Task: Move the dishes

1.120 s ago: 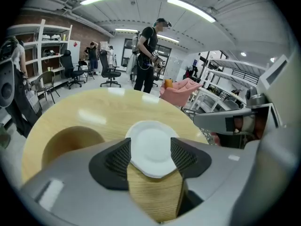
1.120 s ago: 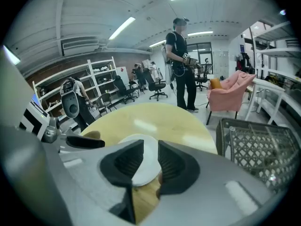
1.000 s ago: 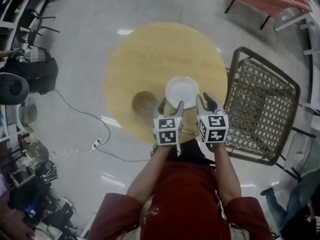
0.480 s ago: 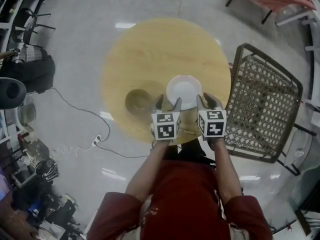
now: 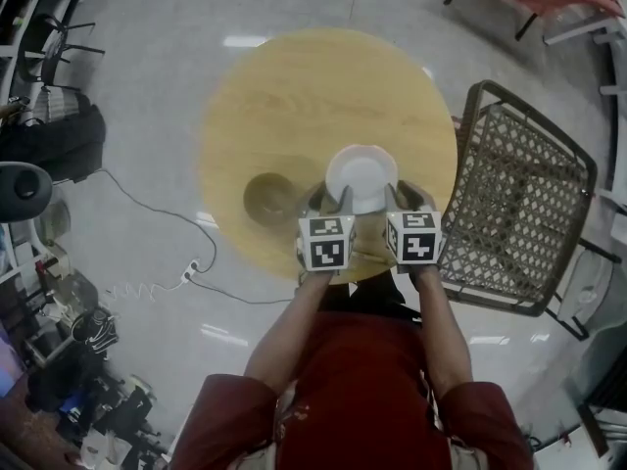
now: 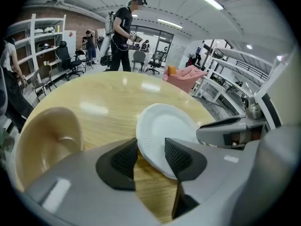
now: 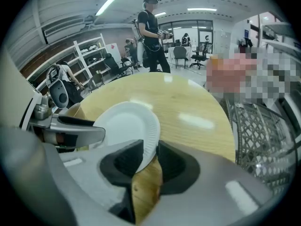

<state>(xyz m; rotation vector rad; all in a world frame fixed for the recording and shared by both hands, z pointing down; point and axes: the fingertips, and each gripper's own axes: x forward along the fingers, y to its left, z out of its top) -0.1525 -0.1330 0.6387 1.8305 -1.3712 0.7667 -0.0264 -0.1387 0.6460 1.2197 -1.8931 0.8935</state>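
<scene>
Working both grippers at the near rim of the plate. Right gripper is clamping that rim, pads narrow with the edge pinched between them. Left gripper has just been closing. The rim is sitting between its pads, but a gap is showing, so I'm reading it as not biting yet. I'm guessing the two-point hold on one edge is to stop a thin plate drooping on the lift.

Plate is sitting on the table, toward my side. Bowl is sitting just left of the plate, untouched. Table is round, pale wood, glossy. Mesh chair is standing right of the plate. Past the plate: shiny grey floor, shelves, people standing far off.
</scene>
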